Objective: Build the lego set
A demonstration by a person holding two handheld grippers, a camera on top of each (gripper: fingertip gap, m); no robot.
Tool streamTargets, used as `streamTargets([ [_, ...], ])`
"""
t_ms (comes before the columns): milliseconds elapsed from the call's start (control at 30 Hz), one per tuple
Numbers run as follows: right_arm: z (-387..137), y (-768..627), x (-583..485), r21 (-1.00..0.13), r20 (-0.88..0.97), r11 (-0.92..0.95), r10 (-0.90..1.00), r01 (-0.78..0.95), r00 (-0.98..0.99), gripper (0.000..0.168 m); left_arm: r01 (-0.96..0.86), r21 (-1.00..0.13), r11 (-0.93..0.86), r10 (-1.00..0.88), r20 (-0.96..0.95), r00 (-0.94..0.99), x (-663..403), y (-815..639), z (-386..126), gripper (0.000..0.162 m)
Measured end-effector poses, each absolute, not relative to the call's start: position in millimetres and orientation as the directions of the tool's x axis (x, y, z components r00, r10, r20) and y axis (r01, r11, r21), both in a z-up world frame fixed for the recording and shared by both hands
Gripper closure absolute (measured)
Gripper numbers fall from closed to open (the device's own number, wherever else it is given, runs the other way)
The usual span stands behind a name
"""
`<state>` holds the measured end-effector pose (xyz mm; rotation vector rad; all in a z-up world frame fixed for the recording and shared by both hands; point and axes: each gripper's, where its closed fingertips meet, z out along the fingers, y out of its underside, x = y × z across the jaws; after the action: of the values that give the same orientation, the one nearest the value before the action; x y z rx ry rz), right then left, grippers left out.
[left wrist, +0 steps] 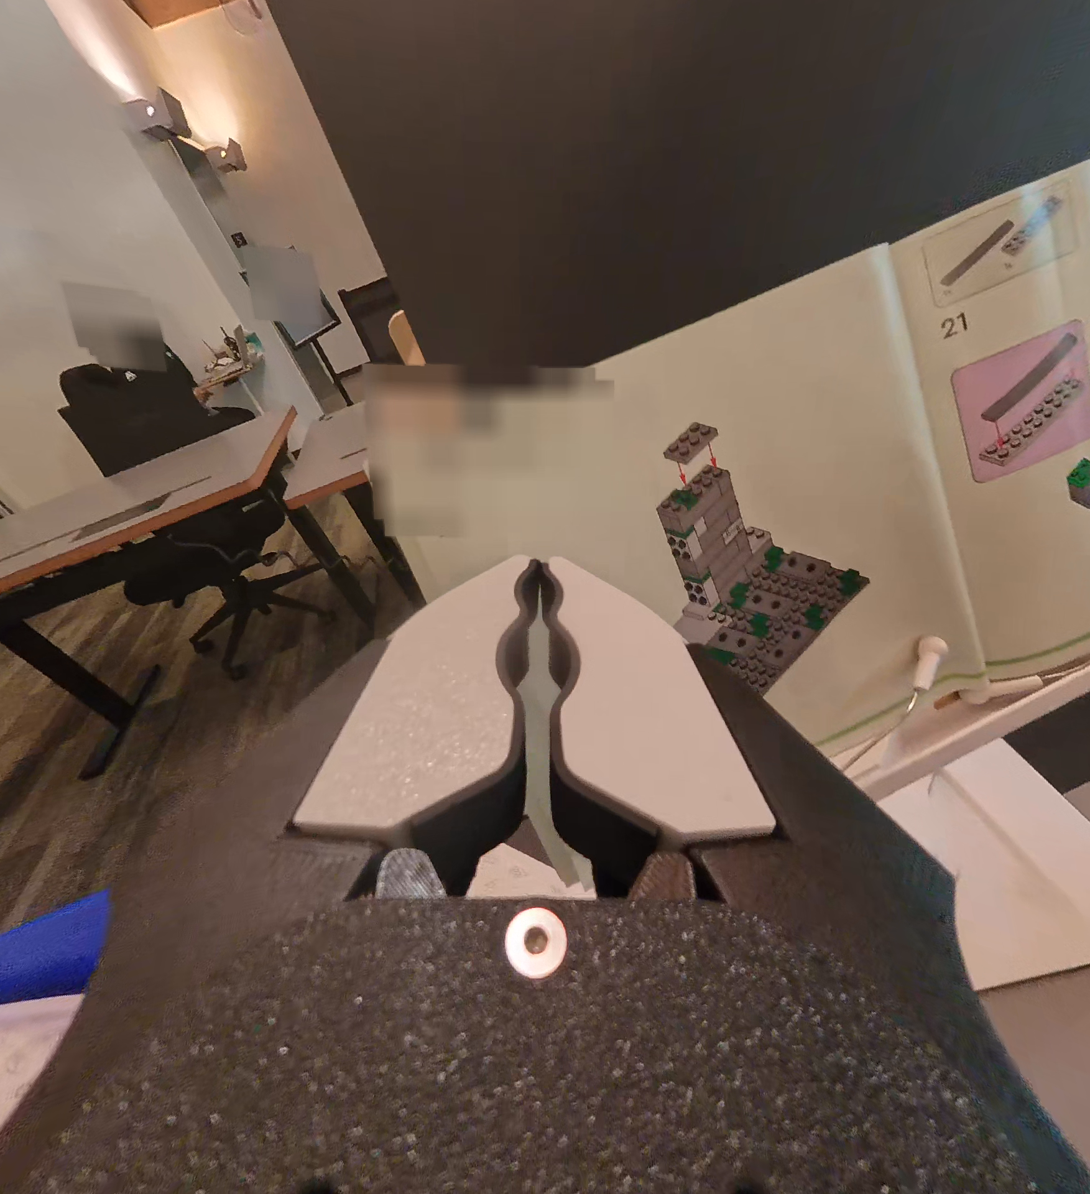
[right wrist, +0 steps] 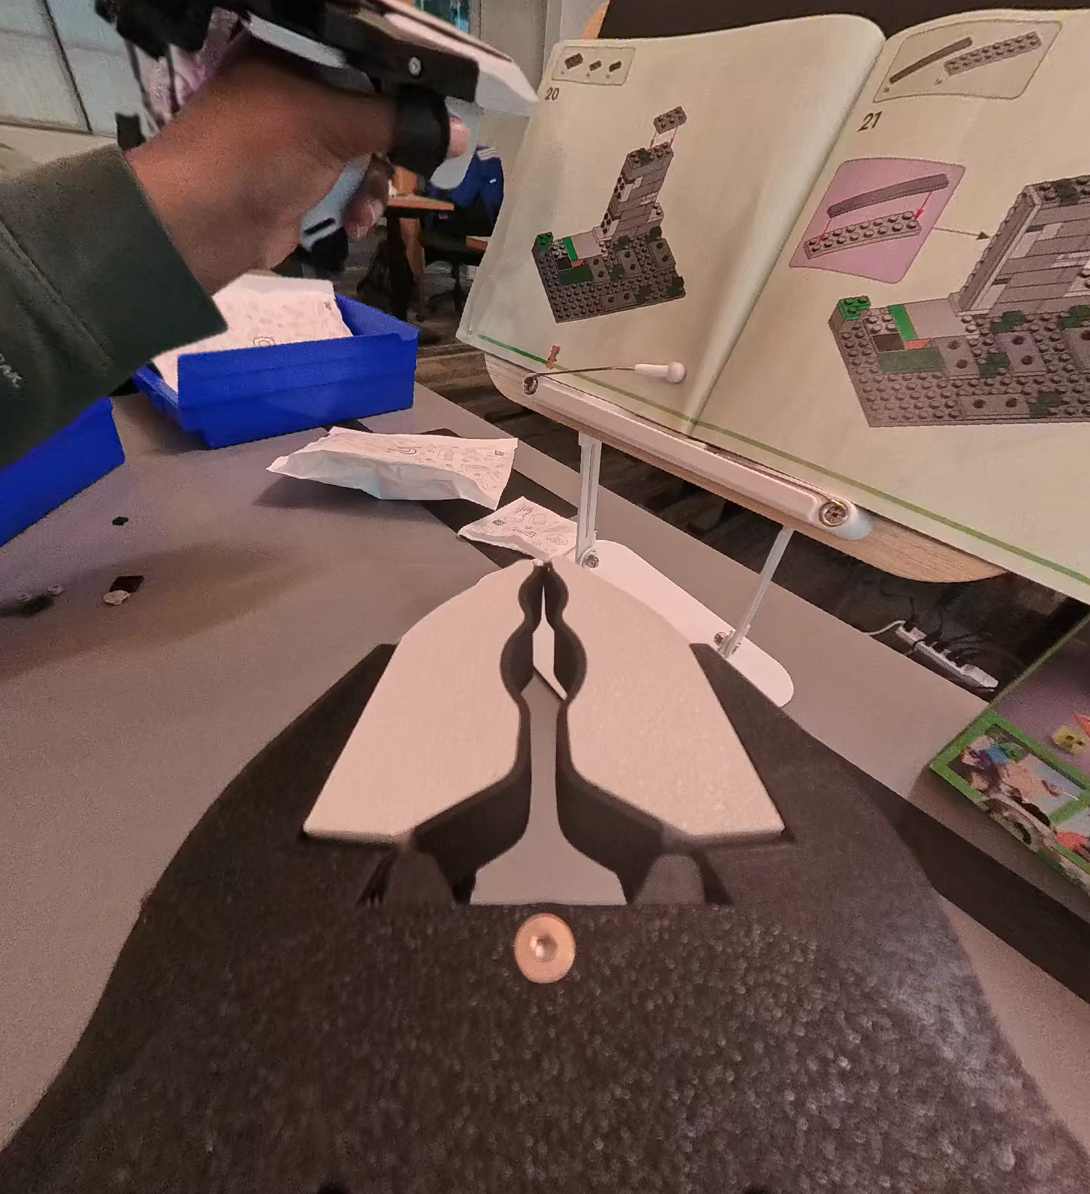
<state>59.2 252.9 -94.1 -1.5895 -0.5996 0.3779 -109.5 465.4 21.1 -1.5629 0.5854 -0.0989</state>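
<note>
Here the left claw was raised high toward the instruction booklet, its fingers together; a pale strip showed in the slot between them, though whether it was pinched or merely behind I could not tell. The right claw hovered low over the grey surface, fingers together on nothing. In the right wrist view the left hand held its tool above the blue bins.

No assembled model showed in either view; the lego was present only as a few small dark loose pieces on the surface at left, well apart from both claws.

My judgement is that the raised left claw could knock the booklet off its stand, since it was so near the page. The tiny pieces could also skid away if a claw came down at a slant.

Counted: two blue bins, two white paper bags on the surface plus one inside a bin, one booklet, one stand, one set box at right, and roughly four loose pieces.
</note>
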Motion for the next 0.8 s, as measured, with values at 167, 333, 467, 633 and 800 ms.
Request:
streamTargets([
  [167,-94.1,252.3,59.3,-0.988,0.108,-0.030,0.584,0.153,0.805,0.168,-0.329,-0.943,0.047,-0.411,-0.318,0.854,-106.9,467.3,28.6,0.162],
  [333,-97.6,252.4,56.7,-0.986,0.110,-0.034,0.591,0.161,0.799,0.168,-0.339,-0.939,0.058,-0.395,-0.333,0.856,-108.7,466.8,31.8,0.162],
  [467,-100.5,251.7,53.1,-0.985,0.113,-0.037,0.601,0.169,0.791,0.168,-0.350,-0.934,0.069,-0.376,-0.349,0.858,-110.8,468.3,36.0,0.162],
  [633,-102.1,249.9,48.8,-0.981,0.134,-0.028,0.611,0.190,0.780,0.166,-0.352,-0.933,0.069,-0.380,-0.351,0.856,-107.5,469.6,36.3,0.162],
  [800,-104.0,249.8,47.8,-0.980,0.137,-0.033,0.613,0.198,0.778,0.166,-0.352,-0.933,0.074,-0.395,-0.352,0.848,-95.5,467.6,31.9,0.162],
])
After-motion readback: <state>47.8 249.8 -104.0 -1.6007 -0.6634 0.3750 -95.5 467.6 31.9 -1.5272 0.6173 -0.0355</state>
